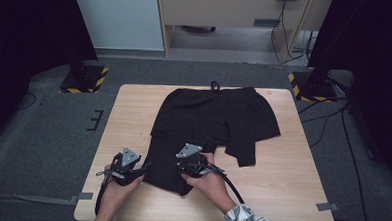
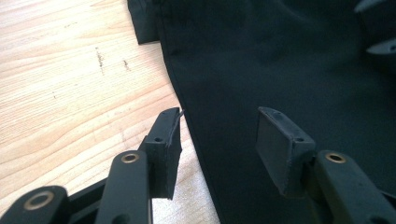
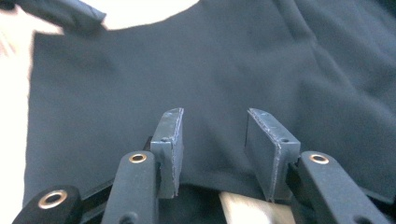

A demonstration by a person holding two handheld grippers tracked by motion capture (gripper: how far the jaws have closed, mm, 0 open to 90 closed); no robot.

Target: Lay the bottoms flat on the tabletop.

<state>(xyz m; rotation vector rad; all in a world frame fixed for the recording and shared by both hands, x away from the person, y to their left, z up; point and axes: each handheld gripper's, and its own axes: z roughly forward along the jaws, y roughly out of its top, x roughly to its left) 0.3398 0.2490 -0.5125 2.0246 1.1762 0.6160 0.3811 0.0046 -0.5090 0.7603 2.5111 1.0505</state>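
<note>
A pair of black shorts lies spread on the table, waistband at twelve o'clock, one leg running down toward six. My left gripper sits at the leg's nine o'clock edge, jaws parted and nothing pinched, one over bare wood and one over cloth. My right gripper is over the same leg near its hem, jaws standing apart, with fabric beneath them but not clamped.
</note>
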